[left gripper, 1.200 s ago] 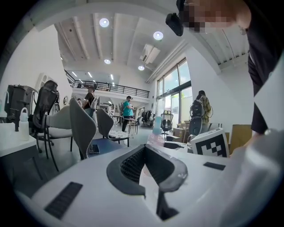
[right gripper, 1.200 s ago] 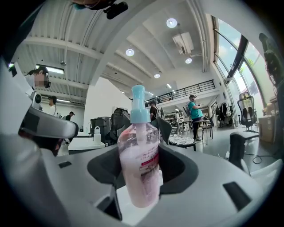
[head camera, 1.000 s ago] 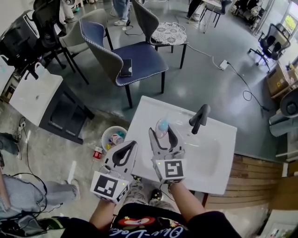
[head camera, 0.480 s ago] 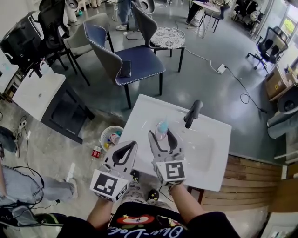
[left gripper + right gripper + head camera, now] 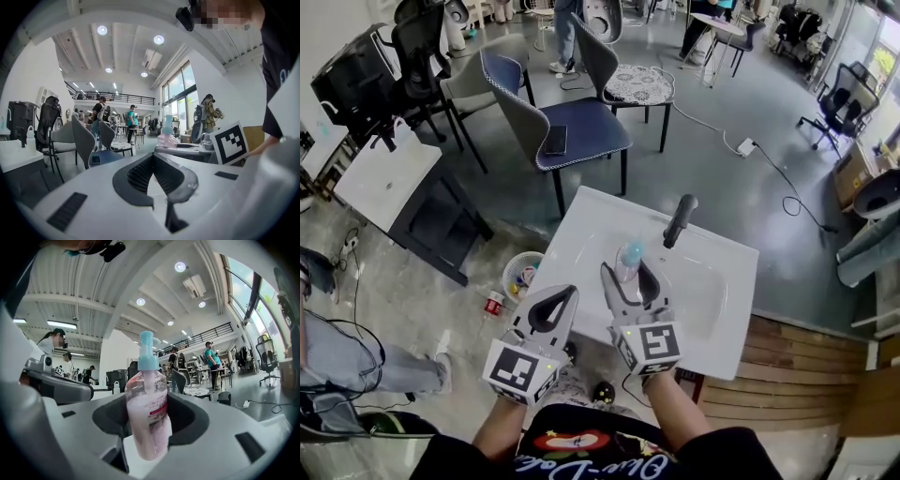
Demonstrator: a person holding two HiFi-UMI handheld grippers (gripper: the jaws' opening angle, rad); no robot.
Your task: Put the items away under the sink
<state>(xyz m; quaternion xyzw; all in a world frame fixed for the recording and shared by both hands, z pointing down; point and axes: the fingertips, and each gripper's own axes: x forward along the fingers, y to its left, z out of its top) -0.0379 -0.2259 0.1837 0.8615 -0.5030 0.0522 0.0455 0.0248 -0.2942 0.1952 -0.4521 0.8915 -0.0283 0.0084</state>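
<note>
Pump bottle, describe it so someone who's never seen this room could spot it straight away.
Find the white sink with the black faucet in the middle of the head view. Over its near left part, the right gripper holds the pump bottle upright between its jaws. It alone is clear, with pink liquid and a pale blue pump.
</note>
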